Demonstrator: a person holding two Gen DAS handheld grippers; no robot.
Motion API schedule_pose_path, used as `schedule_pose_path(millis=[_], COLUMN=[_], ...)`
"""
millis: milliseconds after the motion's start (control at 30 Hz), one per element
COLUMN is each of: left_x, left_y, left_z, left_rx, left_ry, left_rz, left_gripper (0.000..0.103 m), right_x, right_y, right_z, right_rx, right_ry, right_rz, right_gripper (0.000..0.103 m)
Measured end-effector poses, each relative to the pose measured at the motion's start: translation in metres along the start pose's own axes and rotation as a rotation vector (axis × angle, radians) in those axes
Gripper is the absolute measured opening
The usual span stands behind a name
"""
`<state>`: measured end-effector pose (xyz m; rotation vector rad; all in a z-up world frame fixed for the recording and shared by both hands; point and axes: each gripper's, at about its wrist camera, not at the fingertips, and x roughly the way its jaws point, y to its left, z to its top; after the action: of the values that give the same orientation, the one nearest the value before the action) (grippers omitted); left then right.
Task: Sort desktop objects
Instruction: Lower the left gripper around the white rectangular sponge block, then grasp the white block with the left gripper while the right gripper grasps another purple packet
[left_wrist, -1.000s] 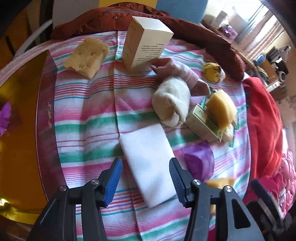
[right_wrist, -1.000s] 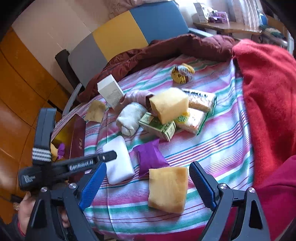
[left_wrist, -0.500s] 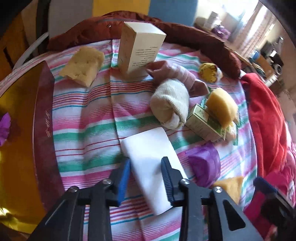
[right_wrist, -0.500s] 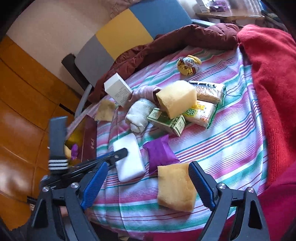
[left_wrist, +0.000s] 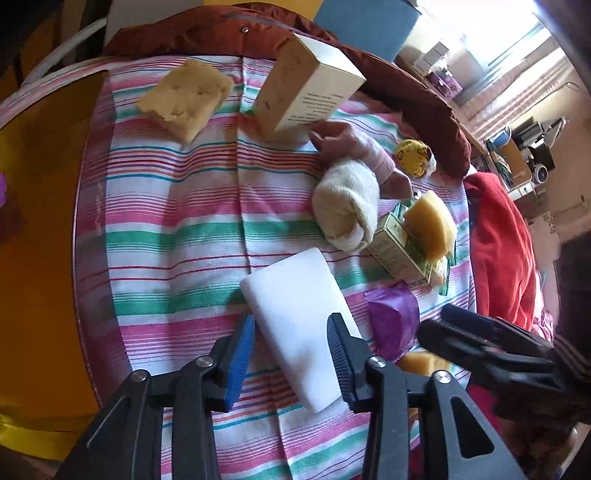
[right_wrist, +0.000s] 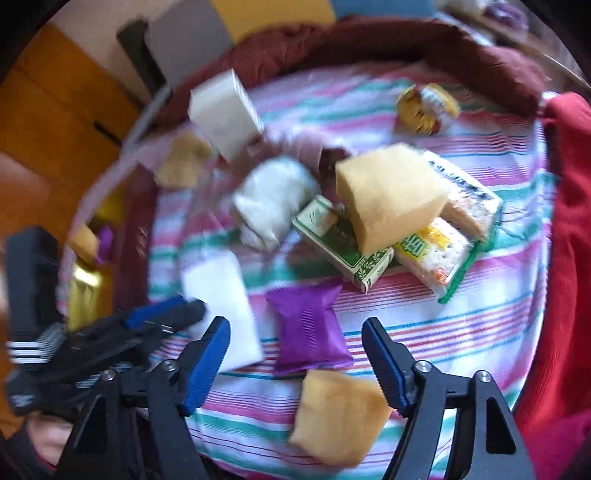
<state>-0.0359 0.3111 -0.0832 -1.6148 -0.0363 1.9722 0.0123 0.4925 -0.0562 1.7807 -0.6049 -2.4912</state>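
Step in hand, as judged: left gripper (left_wrist: 291, 354) taking the white block (left_wrist: 295, 317).

Left wrist view: block lies lower centre of frame on the striped cloth (left_wrist: 177, 206), long axis running from upper left to lower right. The blue pads (left_wrist: 242, 354) sit on either side of it, closed in against its long edges; it appears pinched, though contact on the left pad is hard to confirm. Purple packet (left_wrist: 391, 321) lies just right of the block, near the right pad.

Right wrist view (blurred): right gripper (right_wrist: 295, 354) spread wide, holding nothing, hovering above the purple packet (right_wrist: 308, 328) and a yellow sponge (right_wrist: 340, 417) at lower centre.

Notes for doing it well:
- Block looks soft; squeeze only enough to hold, or it may deform and slip.
- Grip is near the block's near end, so the far end may droop; lift straight up and slowly.
- Keep the right pad off the packet.
- The two grippers are close; keep them apart during the lift.
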Motion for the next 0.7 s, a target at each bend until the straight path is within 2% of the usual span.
schedule_pose_path(millis=[133,200,233,267,367,433,600,700], left_x=[-0.004,-0.005,-0.004,-0.007,-0.008,-0.005,0.005,0.008], left_y=[0.001,0.002,0.001,0.004,0.001,-0.001,-0.010,-0.011], left_z=[-0.002,-0.002,-0.002,-0.005,-0.004,-0.001,0.001,-0.003], left_rx=[-0.023,-0.039,-0.040,-0.042,-0.061,-0.090,-0.124,-0.159], left_ry=[-0.009,0.000,0.005,0.011,0.017,0.024,0.055,0.072], left_rz=[-0.012,-0.016,-0.017,-0.018,0.004,0.021,0.129,0.180], left_gripper=[0.049,0.052,0.054,0.054,0.056,0.062,0.073,0.075], right_x=[0.023,0.034,0.038,0.038,0.010,-0.005,-0.038,-0.049], right_y=[0.002,0.004,0.005,0.005,0.005,-0.002,-0.044,-0.064], right_z=[0.008,0.006,0.004,0.004,0.003,-0.001,-0.014,-0.020], right_rx=[-0.048,-0.075,-0.091,-0.085,-0.093,-0.069,0.099,0.170], right_ry=[0.091,0.119,0.126,0.126,-0.003,-0.074,-0.272,-0.363], right_rz=[0.008,-0.003,-0.008,0.001,0.079,0.144,0.337,0.423], right_gripper=[0.071,0.055,0.042,0.041,0.040,0.040,0.040,0.040])
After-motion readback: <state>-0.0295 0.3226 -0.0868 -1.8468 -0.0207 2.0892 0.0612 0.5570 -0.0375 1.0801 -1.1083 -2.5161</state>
